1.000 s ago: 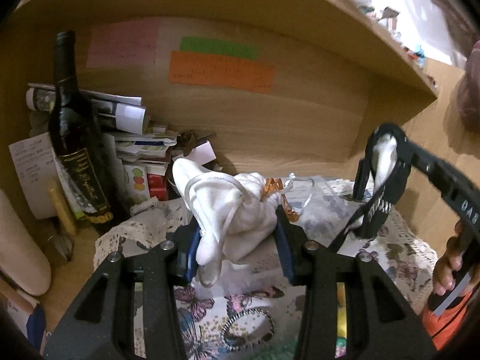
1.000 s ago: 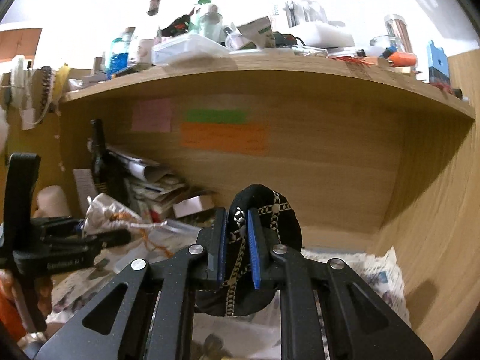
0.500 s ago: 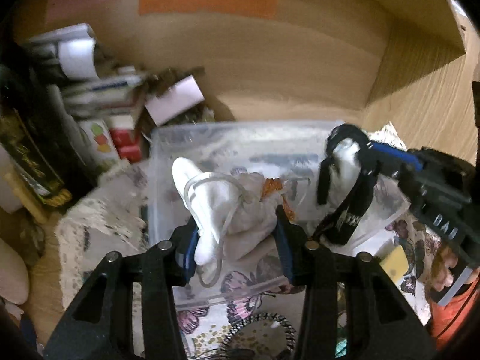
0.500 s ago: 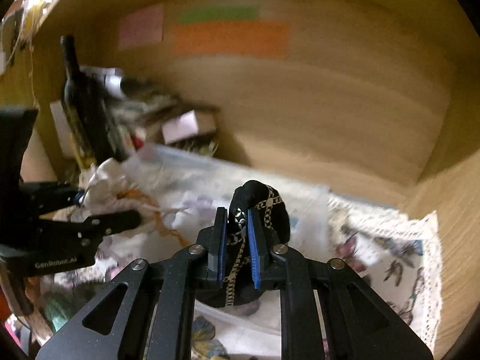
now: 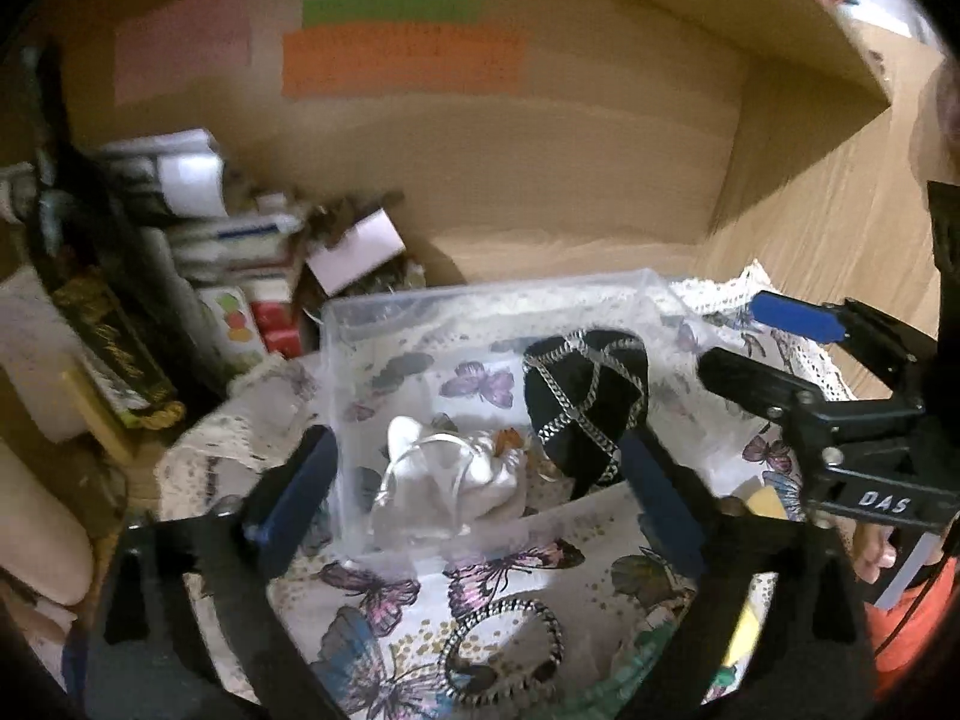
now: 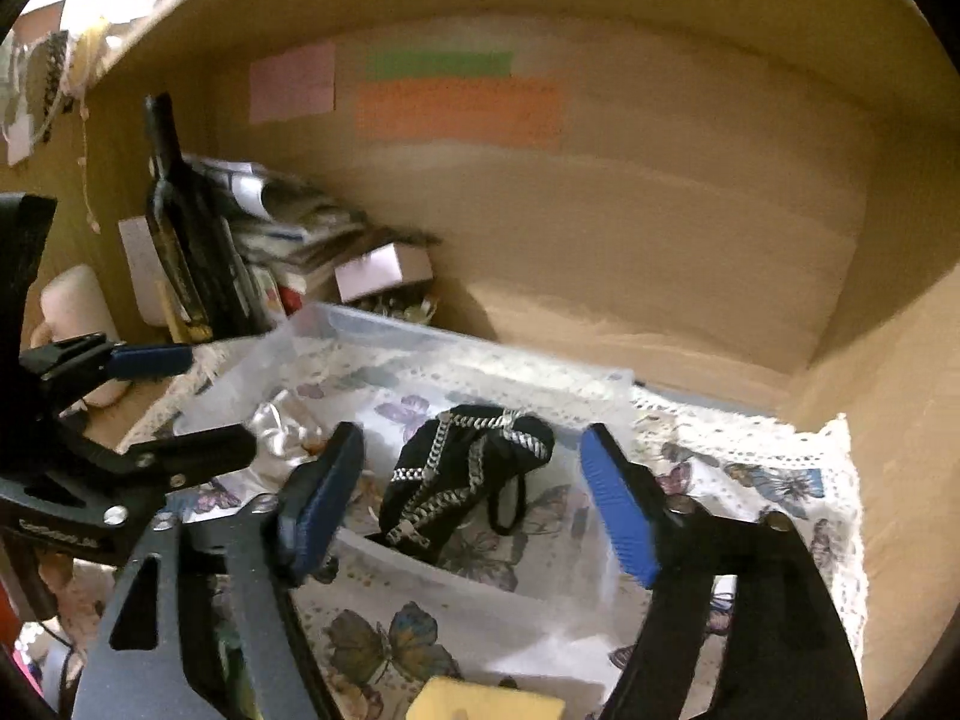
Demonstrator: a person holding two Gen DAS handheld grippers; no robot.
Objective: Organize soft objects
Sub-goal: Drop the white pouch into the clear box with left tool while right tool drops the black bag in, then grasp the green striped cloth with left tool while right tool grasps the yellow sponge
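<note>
Both grippers, left gripper point(image 5: 480, 480) and right gripper point(image 6: 468, 492), are spread; withdrawal is made toward 6 o'clock, clear of the clear bin point(image 5: 480, 300), leaving the white pouch point(image 5: 456, 474) and black pouch point(image 6: 468, 474) undisturbed.

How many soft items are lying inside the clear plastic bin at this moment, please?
2: the white pouch at the clear bin's left, and the black chain-trimmed pouch at its right. Nothing else shows inside.

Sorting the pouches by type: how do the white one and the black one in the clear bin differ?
The white pouch is plain pale fabric with a clear looping cord; the black pouch is dark, crossed by silver chain. The white one lies left, the black right. Both rest loose inside the clear bin, gripped by neither hand-held gripper.
</note>
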